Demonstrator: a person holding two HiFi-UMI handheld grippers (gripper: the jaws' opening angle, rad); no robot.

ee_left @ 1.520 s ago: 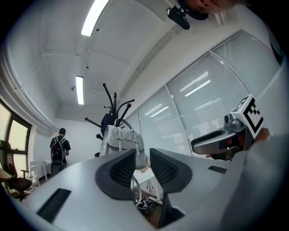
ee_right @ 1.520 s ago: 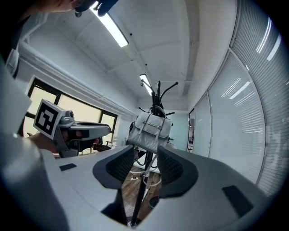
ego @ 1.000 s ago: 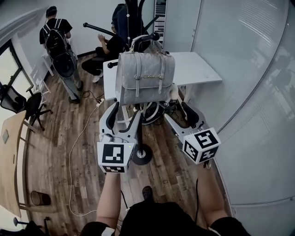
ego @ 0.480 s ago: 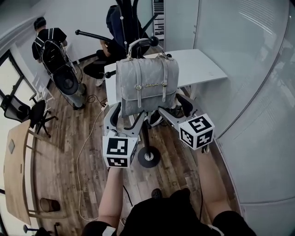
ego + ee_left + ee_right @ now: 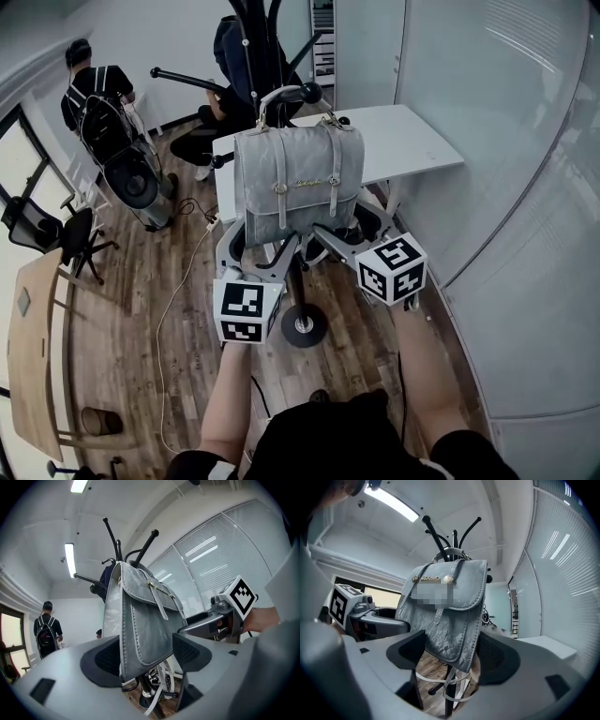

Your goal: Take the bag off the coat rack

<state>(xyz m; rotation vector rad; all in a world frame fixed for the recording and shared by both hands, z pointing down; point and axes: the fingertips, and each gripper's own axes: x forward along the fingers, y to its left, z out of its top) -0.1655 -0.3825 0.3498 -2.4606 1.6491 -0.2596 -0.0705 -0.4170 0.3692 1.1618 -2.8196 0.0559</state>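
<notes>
Grey stitched leather bag hides most of coat rack pole. Left gripper, right gripper released, straddling bag's bottom corners.

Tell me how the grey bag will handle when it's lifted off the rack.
The bag holds its boxy shape while hanging, so it's probably fairly stiff. It hangs by one top handle, so it may swing. Its smooth leather-like skin might slip.

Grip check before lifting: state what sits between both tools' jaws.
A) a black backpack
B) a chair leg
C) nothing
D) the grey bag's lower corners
D: the grey bag has its lower corners between the open jaws of the left tool and the right tool, while its handle hangs on the coat rack.
</notes>
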